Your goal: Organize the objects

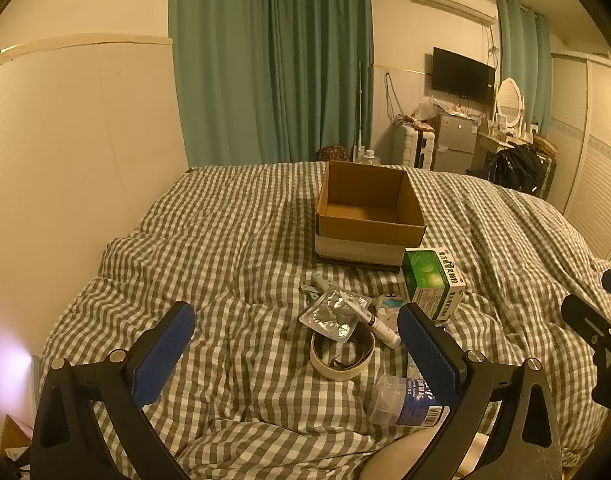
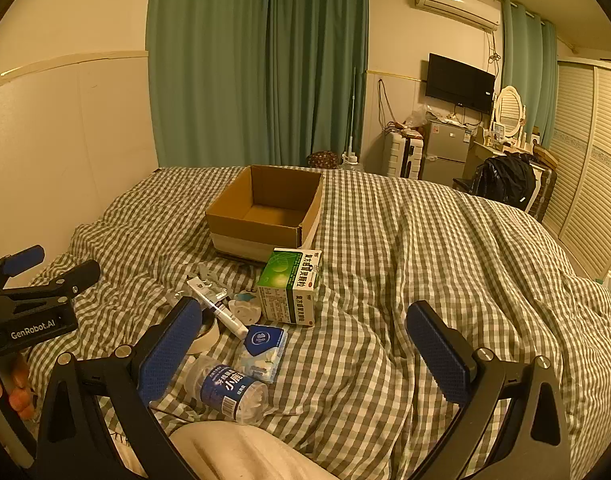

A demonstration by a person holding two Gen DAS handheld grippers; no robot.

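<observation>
An open cardboard box (image 1: 369,216) (image 2: 265,212) sits mid-bed with nothing visible inside. In front of it lies a pile: a green-and-white medicine carton (image 1: 433,282) (image 2: 291,286), foil blister packs (image 1: 335,314), a white tube (image 1: 379,326) (image 2: 217,308), a roll of tape (image 1: 341,356), a crushed plastic bottle (image 1: 407,400) (image 2: 227,390) and a tissue pack (image 2: 263,346). My left gripper (image 1: 297,352) is open, hovering over the tape and blisters. My right gripper (image 2: 305,344) is open too, above the bedding right of the pile. Neither holds anything.
The checked duvet (image 2: 425,260) covers the whole bed. A wall (image 1: 65,160) runs along the left side. Green curtains (image 1: 273,60), a suitcase, small fridge (image 2: 445,152) and dresser stand beyond the foot. A person's hand (image 2: 9,392) holds the left gripper's handle.
</observation>
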